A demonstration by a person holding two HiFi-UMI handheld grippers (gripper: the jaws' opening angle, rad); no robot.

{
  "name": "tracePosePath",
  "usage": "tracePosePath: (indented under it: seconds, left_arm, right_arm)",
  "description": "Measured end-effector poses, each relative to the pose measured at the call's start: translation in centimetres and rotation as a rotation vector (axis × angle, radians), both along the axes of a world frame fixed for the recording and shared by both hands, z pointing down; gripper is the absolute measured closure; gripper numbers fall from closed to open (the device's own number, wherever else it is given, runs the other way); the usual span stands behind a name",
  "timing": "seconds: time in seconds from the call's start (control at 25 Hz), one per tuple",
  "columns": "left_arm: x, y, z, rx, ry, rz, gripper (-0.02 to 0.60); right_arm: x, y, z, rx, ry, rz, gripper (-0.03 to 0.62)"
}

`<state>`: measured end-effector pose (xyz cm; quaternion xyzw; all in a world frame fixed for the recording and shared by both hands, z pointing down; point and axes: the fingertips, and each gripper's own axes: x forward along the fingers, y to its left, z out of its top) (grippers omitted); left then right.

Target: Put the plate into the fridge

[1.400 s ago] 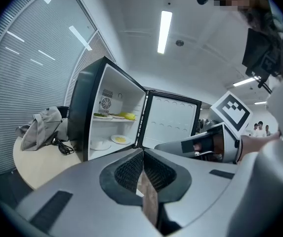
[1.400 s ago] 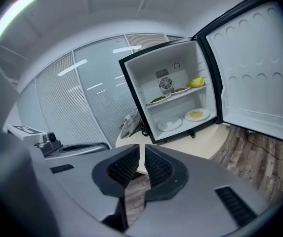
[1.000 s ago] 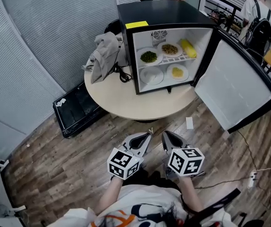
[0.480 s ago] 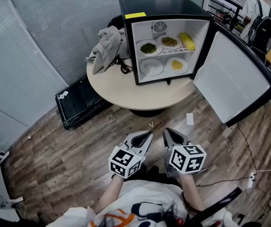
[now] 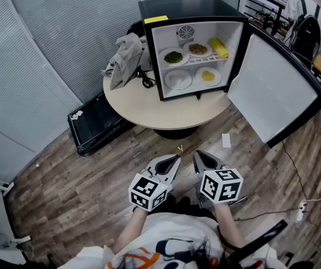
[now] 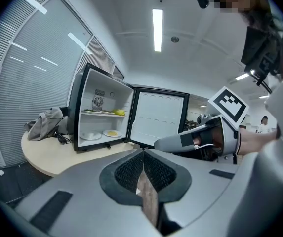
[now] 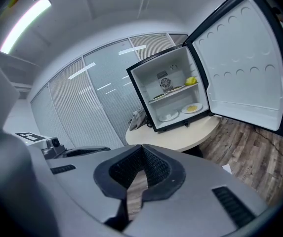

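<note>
Wood flooring lies beneath the clenched, empty left gripper and right gripper, while at twelve o'clock the white plate already sits in the open mini fridge, so swinging its door shut seems next.

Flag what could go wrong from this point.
1. The fridge door stands wide open, reaching past the table edge; stepping forward could bump it.
2. The left claw and right claw are shut, empty and far from the door, so the fridge could be left open.
</note>
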<state>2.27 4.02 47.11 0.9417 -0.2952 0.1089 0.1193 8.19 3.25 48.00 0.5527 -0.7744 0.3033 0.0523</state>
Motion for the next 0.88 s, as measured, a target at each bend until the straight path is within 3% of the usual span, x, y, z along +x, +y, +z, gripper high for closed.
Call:
tracePosePath:
  seconds: [0.88]
  left_arm:
    - [1.3,-1.1,-0.8,0.027,0.018,-0.005,0.572]
  right_arm:
    - [1.7,-1.3,0.3,0.0,0.039,-0.001,0.577]
